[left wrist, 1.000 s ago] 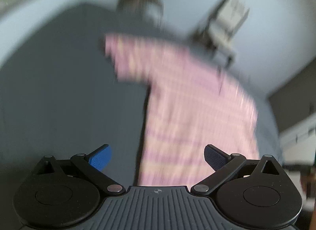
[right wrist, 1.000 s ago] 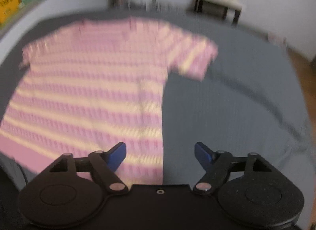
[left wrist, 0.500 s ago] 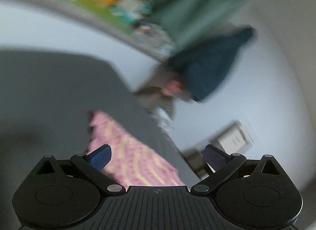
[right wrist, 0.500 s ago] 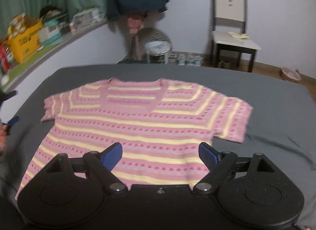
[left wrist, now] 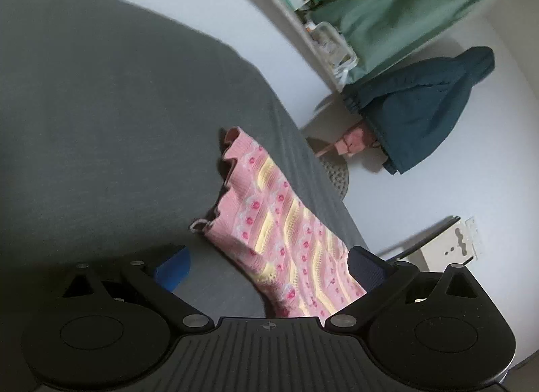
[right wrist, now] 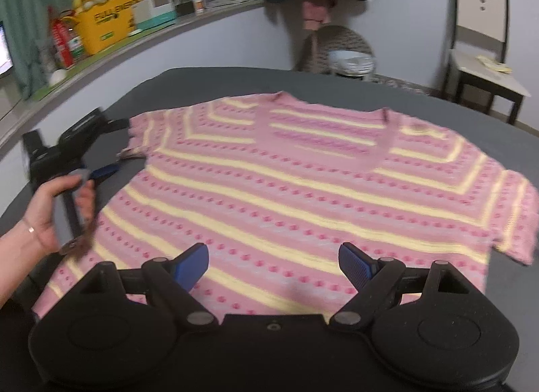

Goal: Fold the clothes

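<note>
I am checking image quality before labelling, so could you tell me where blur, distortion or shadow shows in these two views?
Left wrist view: strong fisheye bending curves the shelf and grey bed; the pink striped sleeve is fairly sharp, with dark shadow under its ruffled edge. Right wrist view: the hand and left gripper smear with motion; the knit top is slightly soft; lighting is dim and even, with no glare.

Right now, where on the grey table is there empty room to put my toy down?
Bare grey cloth lies to the right of the pink striped top, beyond its sleeve, and along the far edge behind its collar. The left wrist view shows a wide bare stretch beside the other sleeve. The middle is taken by the top; the left gripper crowds that sleeve.
</note>
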Demonstrator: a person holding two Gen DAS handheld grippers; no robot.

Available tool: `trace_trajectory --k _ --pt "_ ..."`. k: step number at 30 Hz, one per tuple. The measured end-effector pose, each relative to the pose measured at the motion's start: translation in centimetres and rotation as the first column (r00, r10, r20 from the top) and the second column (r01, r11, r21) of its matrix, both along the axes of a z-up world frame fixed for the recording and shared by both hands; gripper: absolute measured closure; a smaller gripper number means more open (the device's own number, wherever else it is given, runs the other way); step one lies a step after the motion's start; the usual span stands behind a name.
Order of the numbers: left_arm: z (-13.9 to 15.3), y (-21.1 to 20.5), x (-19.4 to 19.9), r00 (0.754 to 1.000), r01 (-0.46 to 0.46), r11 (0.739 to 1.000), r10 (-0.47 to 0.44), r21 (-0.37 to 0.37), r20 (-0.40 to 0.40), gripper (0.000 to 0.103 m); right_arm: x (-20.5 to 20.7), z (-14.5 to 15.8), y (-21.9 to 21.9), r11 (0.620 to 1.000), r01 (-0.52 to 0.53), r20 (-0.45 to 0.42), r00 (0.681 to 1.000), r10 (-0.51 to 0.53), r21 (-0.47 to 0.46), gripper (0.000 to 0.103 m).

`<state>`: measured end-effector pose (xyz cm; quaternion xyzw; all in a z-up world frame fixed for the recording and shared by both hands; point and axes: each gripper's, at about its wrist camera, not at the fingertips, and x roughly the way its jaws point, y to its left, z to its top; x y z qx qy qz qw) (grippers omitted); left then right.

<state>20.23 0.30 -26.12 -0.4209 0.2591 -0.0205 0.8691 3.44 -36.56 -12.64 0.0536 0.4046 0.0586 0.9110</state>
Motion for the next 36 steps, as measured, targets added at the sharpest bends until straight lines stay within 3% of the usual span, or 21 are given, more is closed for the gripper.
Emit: trace_trajectory --k 4,7,9,11,13,15,16,17,19,21,22,23,24,25,27,30,31,32,33,35,36 --pt "0.1 0.0 0.5 1.000 -0.016 1.000 0.016 -0.005 0.014 0.003 -0.5 -0.9 1.0 0.999 -0.013 -0.008 1.000 0.013 0.043 0.019" --pt "0.0 0.1 1.3 0.999 -0.034 0.999 0.034 0.029 0.004 0.025 -0.9 -1.2 1.7 0.998 -0.014 -0.015 1.000 0.015 0.056 0.019" --pt "-0.5 0.3 2.0 0.999 -0.038 0.999 0.038 0.013 -0.018 0.055 -1.3 -1.2 1.9 0.999 -0.015 -0.018 1.000 0.016 0.052 0.019" --pt "-1.3 0.5 2.7 0.998 -0.040 0.999 0.039 -0.035 -0.043 0.077 -1.7 -1.1 1.9 0.999 -0.011 -0.019 1.000 0.012 0.045 0.019" --pt "-1.7 0.4 2.9 0.998 -0.046 0.999 0.046 -0.024 -0.035 0.086 -2.0 -0.9 1.8 0.999 -0.002 -0.014 1.000 0.003 0.042 0.019" --pt "-0.4 -1.0 2.7 0.999 0.010 0.995 -0.014 0.098 0.042 0.091 -2.2 -0.4 1.4 0.998 0.016 0.010 1.000 -0.017 0.054 0.019" --pt "0.9 -2.5 2.4 0.990 0.079 0.980 -0.098 0.182 0.102 0.091 -2.3 -0.1 1.1 0.998 0.027 0.025 0.999 -0.029 0.064 0.019" --pt "2.1 -4.5 1.9 0.968 0.170 0.951 -0.211 0.260 0.138 0.091 -2.2 0.2 0.8 0.996 0.043 0.042 0.998 -0.046 0.076 0.019" --pt "4.4 -8.5 0.7 0.885 0.326 0.846 -0.430 0.421 0.179 0.090 -1.9 0.8 -0.1 0.991 0.083 0.078 0.993 -0.092 0.107 0.019" --pt "4.9 -13.0 -1.4 0.778 0.435 0.675 -0.615 0.596 0.129 0.090 -0.7 1.5 -1.0 0.979 0.126 0.108 0.984 -0.144 0.158 0.019" --pt "5.1 -15.2 -2.4 0.715 0.473 0.572 -0.693 0.670 0.086 0.090 0.1 1.9 -1.2 0.974 0.127 0.119 0.981 -0.151 0.188 0.019" --pt "4.5 -16.9 -3.4 0.669 0.503 0.473 -0.743 0.723 0.021 0.090 1.4 2.5 -1.2 0.969 0.112 0.126 0.982 -0.142 0.218 0.019" --pt "3.6 -18.2 -4.1 0.632 0.526 0.390 -0.774 0.755 -0.041 0.090 2.9 3.0 -0.7 0.969 0.087 0.132 0.984 -0.120 0.229 0.019" --pt "3.0 -18.8 -4.5 0.628 0.534 0.354 -0.774 0.768 -0.080 0.090 4.5 3.6 0.1 0.973 0.052 0.142 0.986 -0.086 0.226 0.019" --pt "2.7 -18.6 -4.9 0.650 0.535 0.359 -0.753 0.764 -0.102 0.090 8.1 4.7 2.2 0.977 -0.022 0.153 0.988 -0.011 0.212 0.019" --pt "3.7 -15.6 -3.7 0.776 0.485 0.472 -0.621 0.736 -0.113 0.088 14.6 5.7 6.2 0.970 -0.119 0.138 0.986 0.091 0.210 0.018" --pt "4.1 -14.6 -3.3 0.812 0.463 0.509 -0.572 0.726 -0.117 0.082 16.7 5.5 7.6 0.967 -0.147 0.126 0.984 0.123 0.209 0.018" --pt "4.2 -13.0 -3.0 0.847 0.437 0.556 -0.518 0.707 -0.116 0.062 18.6 4.9 9.3 0.964 -0.186 0.118 0.979 0.165 0.188 0.018" --pt "4.3 -11.4 -2.7 0.878 0.408 0.600 -0.465 0.688 -0.115 0.035 20.6 4.3 11.0 0.960 -0.224 0.109 0.972 0.208 0.168 0.019" --pt "4.1 -9.5 -2.2 0.906 0.368 0.654 -0.413 0.661 -0.096 0.007 24.4 3.2 14.4 0.945 -0.300 0.088 0.953 0.290 0.128 0.021" --pt "4.0 -8.5 -1.9 0.918 0.347 0.679 -0.386 0.646 -0.088 0.007 26.4 2.6 16.2 0.935 -0.338 0.076 0.941 0.331 0.108 0.023"
